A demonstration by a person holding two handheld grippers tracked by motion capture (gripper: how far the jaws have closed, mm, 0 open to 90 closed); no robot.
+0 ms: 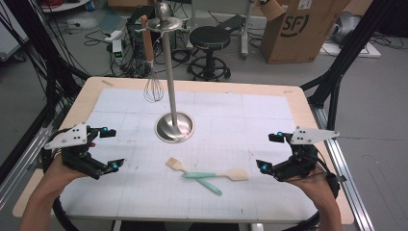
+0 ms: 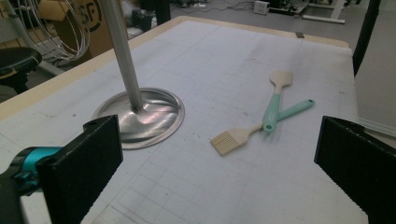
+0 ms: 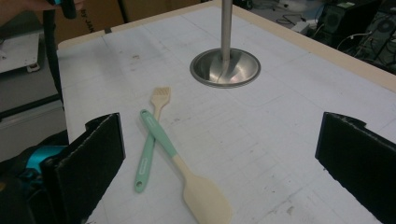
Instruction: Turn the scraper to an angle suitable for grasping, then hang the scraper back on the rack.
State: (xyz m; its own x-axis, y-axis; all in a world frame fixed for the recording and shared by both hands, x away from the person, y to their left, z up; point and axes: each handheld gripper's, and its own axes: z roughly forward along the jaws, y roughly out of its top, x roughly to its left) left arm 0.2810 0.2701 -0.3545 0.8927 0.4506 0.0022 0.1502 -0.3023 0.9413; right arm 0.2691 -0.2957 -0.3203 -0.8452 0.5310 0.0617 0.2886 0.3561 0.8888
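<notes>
A metal stand [image 1: 174, 127] with a round base and a tall pole rises at the table's middle; a wire whisk [image 1: 153, 88] with a wooden handle hangs from its top disc. In front of the base a beige spatula [image 1: 237, 174] and a pastry brush [image 1: 176, 164], both with teal handles, lie crossed on the mat. My left gripper [image 1: 111, 148] is open at the left edge, empty, and its own view shows the brush [image 2: 227, 141], spatula [image 2: 280, 79] and base [image 2: 144, 114] ahead. My right gripper [image 1: 269, 152] is open at the right, empty, facing the spatula [image 3: 205, 198] and brush [image 3: 160, 97].
A white gridded mat [image 1: 250, 115] covers the wooden table [image 1: 298, 96]. Behind the table stand a black stool [image 1: 210, 38], a cardboard box [image 1: 298, 29] and tangled cables [image 1: 130, 57]. Black frame posts [image 1: 344, 53] flank both sides.
</notes>
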